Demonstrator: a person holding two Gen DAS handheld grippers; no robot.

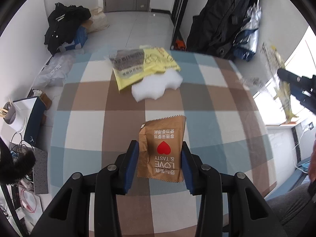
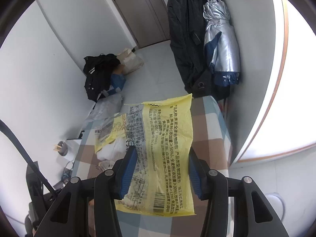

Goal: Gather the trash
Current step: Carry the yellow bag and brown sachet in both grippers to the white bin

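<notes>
- Left gripper [image 1: 161, 152]: jaws pinching the brown snack packet [image 1: 163, 150] by its side edges; packet's long axis runs straight ahead, above the checked tablecloth [image 1: 207, 102].
- Right gripper [image 2: 163, 165]: jaws clamping the yellow bread wrapper [image 2: 169, 148], long axis forward, held in the air.
- Farther ahead of the left gripper: white foam piece [image 1: 156, 86], then second yellow wrapper [image 1: 146, 67], both uncollected; left hand looks nearer.

- Tabletop [image 1: 122, 122]: covered by a cloth checked in blue, brown and white.
- Yellow wrapper [image 1: 146, 67]: lies flat near the far edge, printed side up.
- White foam piece [image 1: 156, 86]: lies just in front of the yellow wrapper, its far part tucked beneath the wrapper's edge.
</notes>
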